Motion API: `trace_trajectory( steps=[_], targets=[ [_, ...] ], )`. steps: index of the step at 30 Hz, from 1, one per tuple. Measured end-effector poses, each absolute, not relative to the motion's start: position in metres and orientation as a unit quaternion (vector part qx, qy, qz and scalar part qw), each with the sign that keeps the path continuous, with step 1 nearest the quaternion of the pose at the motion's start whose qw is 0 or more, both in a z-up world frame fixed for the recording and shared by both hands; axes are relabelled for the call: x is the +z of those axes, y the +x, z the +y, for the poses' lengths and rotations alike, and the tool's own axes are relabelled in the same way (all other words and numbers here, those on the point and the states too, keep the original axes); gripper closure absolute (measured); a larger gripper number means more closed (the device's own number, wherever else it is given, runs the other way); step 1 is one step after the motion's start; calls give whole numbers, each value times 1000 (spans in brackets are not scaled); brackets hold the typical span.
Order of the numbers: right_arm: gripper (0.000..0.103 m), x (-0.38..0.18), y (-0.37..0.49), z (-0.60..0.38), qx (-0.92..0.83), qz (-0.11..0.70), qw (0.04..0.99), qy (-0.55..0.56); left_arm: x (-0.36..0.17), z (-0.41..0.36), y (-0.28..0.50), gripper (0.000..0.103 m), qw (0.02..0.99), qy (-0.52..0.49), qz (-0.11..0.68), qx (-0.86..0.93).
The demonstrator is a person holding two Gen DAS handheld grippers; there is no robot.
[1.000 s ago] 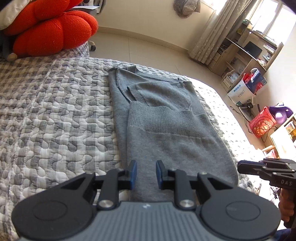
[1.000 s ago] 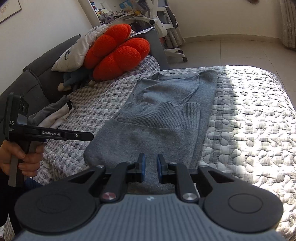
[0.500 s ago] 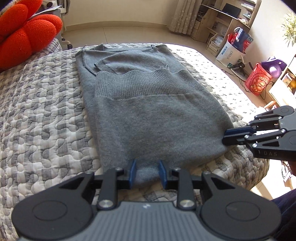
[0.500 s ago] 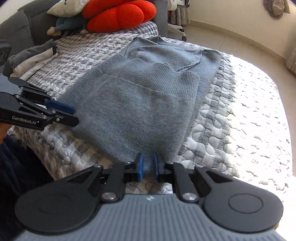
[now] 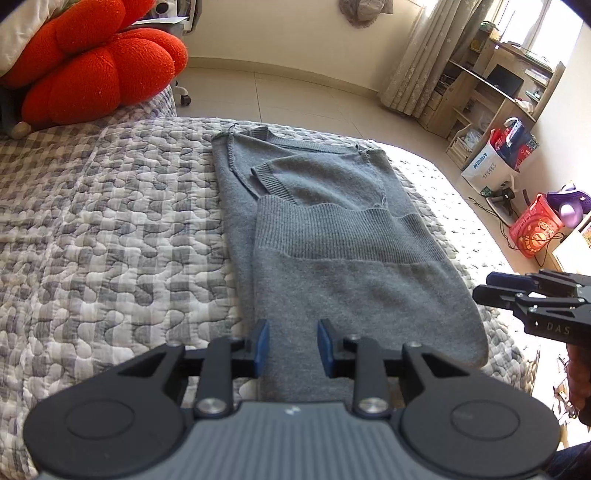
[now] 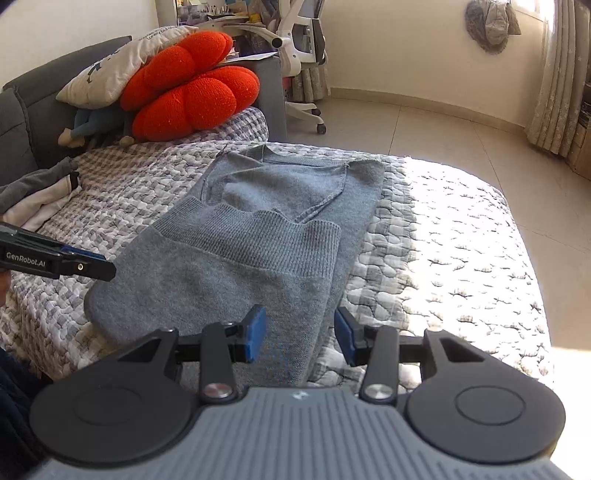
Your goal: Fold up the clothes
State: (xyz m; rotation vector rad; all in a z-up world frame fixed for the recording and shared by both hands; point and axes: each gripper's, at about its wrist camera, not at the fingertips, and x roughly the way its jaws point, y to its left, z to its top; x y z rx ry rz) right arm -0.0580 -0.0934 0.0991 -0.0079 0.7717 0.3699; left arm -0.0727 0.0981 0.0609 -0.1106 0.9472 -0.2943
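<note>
A grey knitted sweater (image 5: 343,266) lies on the quilted bed, its sleeves folded in and its ribbed hem folded up over the chest. It also shows in the right wrist view (image 6: 243,258). My left gripper (image 5: 291,347) is open and empty, its blue pads either side of the sweater's near fold edge on the left. My right gripper (image 6: 299,334) is open wider and empty, straddling the same near edge on the right side. Each gripper shows at the edge of the other's view.
The grey checked quilt (image 5: 110,229) covers the bed. A red flower cushion (image 6: 188,88) and a white pillow (image 6: 122,70) lie at the head. Folded clothes (image 6: 33,195) sit at the left. An office chair (image 6: 299,33), tiled floor and desk shelves (image 5: 491,88) lie beyond.
Both grippers have opened, the right one from nearly shut to wide. Both have pulled back a little and tilted up from the sweater's near edge.
</note>
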Motion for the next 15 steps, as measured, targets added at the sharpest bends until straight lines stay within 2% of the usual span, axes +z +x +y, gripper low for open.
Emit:
trace_trajectory(
  steps=[3,9,15],
  targets=[
    [57,98,-40,-77,198,378,904,30,46,93,-69,75,868,-35,478,-131],
    [59,99,-8,-48,230,381,893,68,42,87,-73,75,872,-9,472,-131],
    [61,86,10,-33,217,410,884,52,43,91,-71,75,869,-19,476,-132]
  ],
)
